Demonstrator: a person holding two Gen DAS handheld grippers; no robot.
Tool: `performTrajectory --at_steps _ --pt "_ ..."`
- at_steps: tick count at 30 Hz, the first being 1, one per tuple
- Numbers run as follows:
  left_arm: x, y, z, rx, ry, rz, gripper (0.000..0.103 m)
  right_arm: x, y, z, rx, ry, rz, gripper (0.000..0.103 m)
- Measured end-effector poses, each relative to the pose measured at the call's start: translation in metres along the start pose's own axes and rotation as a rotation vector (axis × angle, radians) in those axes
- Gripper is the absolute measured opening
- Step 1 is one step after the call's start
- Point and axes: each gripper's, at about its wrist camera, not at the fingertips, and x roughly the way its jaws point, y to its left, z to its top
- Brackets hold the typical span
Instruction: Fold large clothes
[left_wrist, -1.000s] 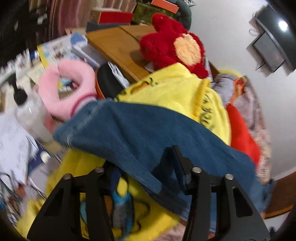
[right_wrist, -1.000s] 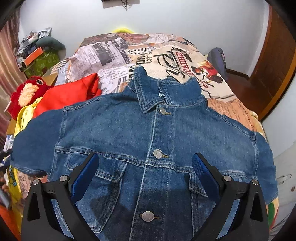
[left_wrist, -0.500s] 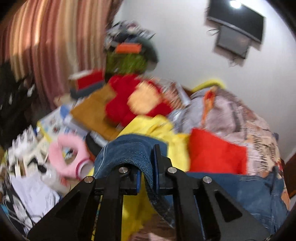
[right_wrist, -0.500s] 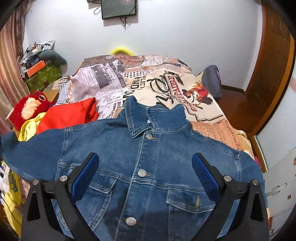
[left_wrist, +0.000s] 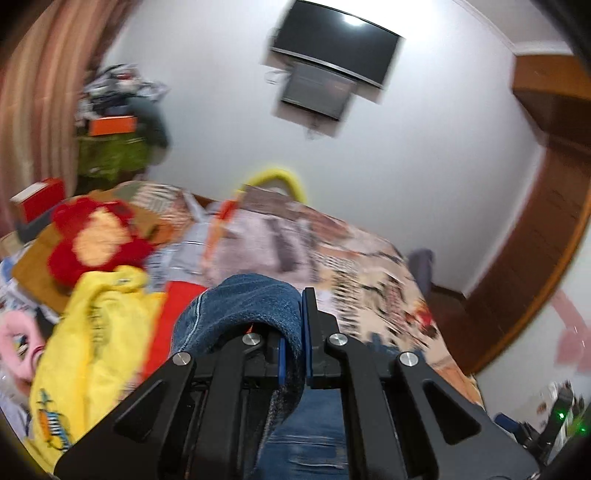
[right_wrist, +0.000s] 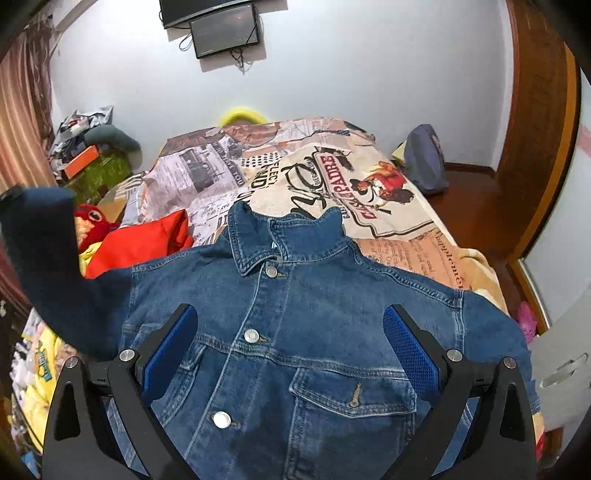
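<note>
Left hand-held gripper clamps denim jacket sleeve beside red garment; right hand-held gripper gapes.

Left wrist view smeared by motion blur — glare on the television; right view sharp, evenly lit, fisheye-bent edges.

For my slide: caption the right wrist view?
Open right gripper hovers over jacket, sleeve lifted.

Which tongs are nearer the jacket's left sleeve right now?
Left. The left tongs are shut on the denim jacket's sleeve, lifted off the bed. The right tongs are open over the jacket's chest, apart from the sleeve.
</note>
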Motion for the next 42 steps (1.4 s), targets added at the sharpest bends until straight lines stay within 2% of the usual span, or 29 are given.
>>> performTrajectory --at_steps 5,8,12,16,19,21,25,27,29,32,34,36,39,42 --pt "0.036 -0.071 -0.029 0.110 0.111 -0.094 0.006 -0.005 -0.018 -0.006 0.003 0.003 0.001 0.100" --pt "0.058 -0.109 -0.061 0.194 0.205 -0.138 0.006 -0.011 -0.027 -0.010 0.019 -0.013 0.000 0.100" --pt "0.090 -0.152 -0.113 0.310 0.373 -0.175 0.006 -0.016 -0.035 -0.014 0.017 -0.015 -0.002 0.100" --pt "0.111 -0.173 -0.160 0.372 0.536 -0.215 0.006 -0.015 -0.042 -0.018 0.009 0.000 -0.018 0.100" --pt "0.111 -0.186 -0.193 0.435 0.608 -0.247 0.007 -0.013 -0.047 -0.022 0.008 0.019 -0.031 0.100" --pt "0.106 -0.190 -0.207 0.501 0.632 -0.237 0.012 -0.011 -0.049 -0.024 0.007 0.031 -0.039 0.100" --pt "0.088 -0.185 -0.211 0.555 0.635 -0.218 0.028 -0.015 -0.056 -0.027 0.020 0.032 -0.052 0.100" --pt "0.074 -0.178 -0.204 0.552 0.611 -0.223 0.045 -0.019 -0.057 -0.024 0.028 0.028 -0.042 0.100" --pt "0.068 -0.173 -0.192 0.543 0.582 -0.227 0.050 -0.021 -0.055 -0.022 0.027 0.020 -0.044 0.100" --pt "0.044 -0.157 -0.173 0.526 0.525 -0.216 0.051 -0.022 -0.045 -0.017 0.009 0.006 -0.056 0.100" --pt "0.031 -0.143 -0.160 0.497 0.470 -0.194 0.056 -0.021 -0.033 -0.013 -0.022 0.004 -0.046 0.100" --pt "0.020 -0.125 -0.148 0.461 0.418 -0.166 0.064 -0.019 -0.022 -0.012 -0.049 0.006 -0.035 0.100" --pt "0.011 -0.089 -0.133 0.408 0.373 -0.095 0.067 -0.016 0.000 -0.011 -0.110 0.017 -0.013 0.100" --pt "0.013 -0.052 -0.129 0.388 0.371 0.006 0.067 -0.008 0.025 -0.012 -0.172 0.036 0.003 0.100"
